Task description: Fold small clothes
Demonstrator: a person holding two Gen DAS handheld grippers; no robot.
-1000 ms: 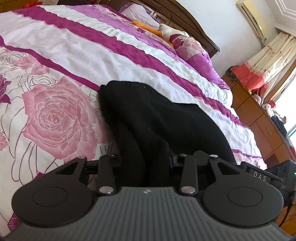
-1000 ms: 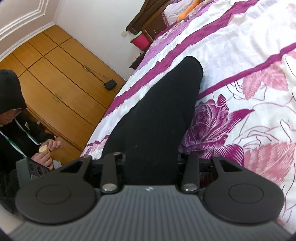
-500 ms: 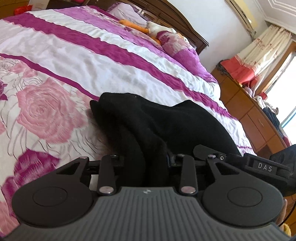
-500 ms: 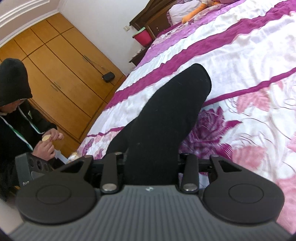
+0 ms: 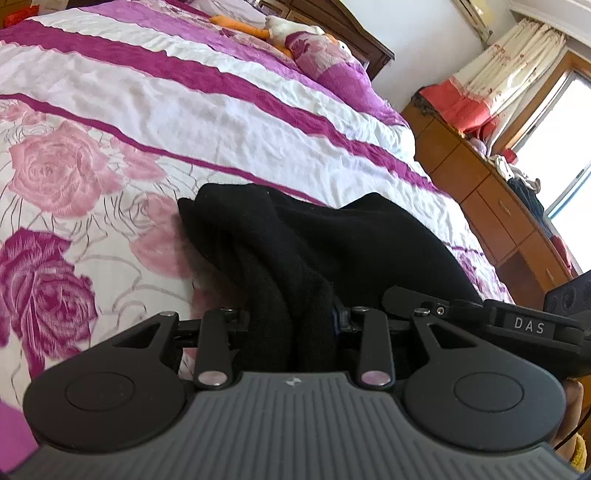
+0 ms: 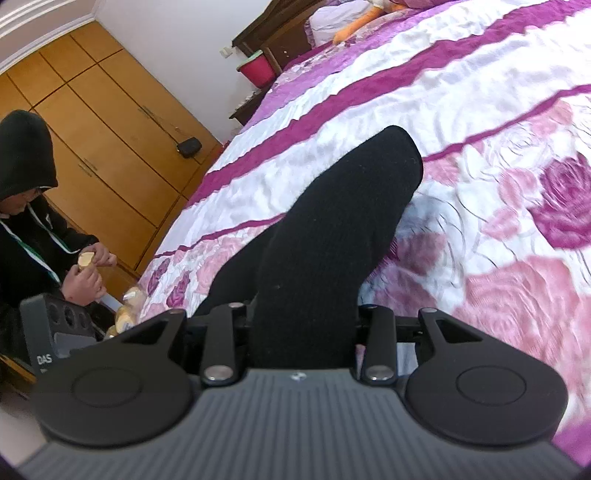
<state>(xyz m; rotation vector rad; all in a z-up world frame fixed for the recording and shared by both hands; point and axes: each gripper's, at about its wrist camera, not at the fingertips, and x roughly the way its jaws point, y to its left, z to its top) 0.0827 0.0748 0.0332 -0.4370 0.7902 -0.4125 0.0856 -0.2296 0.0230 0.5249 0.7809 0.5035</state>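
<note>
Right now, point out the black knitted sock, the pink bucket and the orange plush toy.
black knitted sock (image 6: 332, 236), right wrist view, mid-leg.
pink bucket (image 6: 257, 68), right wrist view, side wall.
orange plush toy (image 5: 240, 25), left wrist view, orange limb.

Home bedroom: floral bedspread (image 5: 155, 122), wooden wardrobe (image 6: 110, 147).

We hold our left gripper (image 5: 291, 325) and right gripper (image 6: 303, 325) side by side above the bed (image 5: 221, 110), angled downward, each clamped on black cloth (image 5: 332, 240).
</note>
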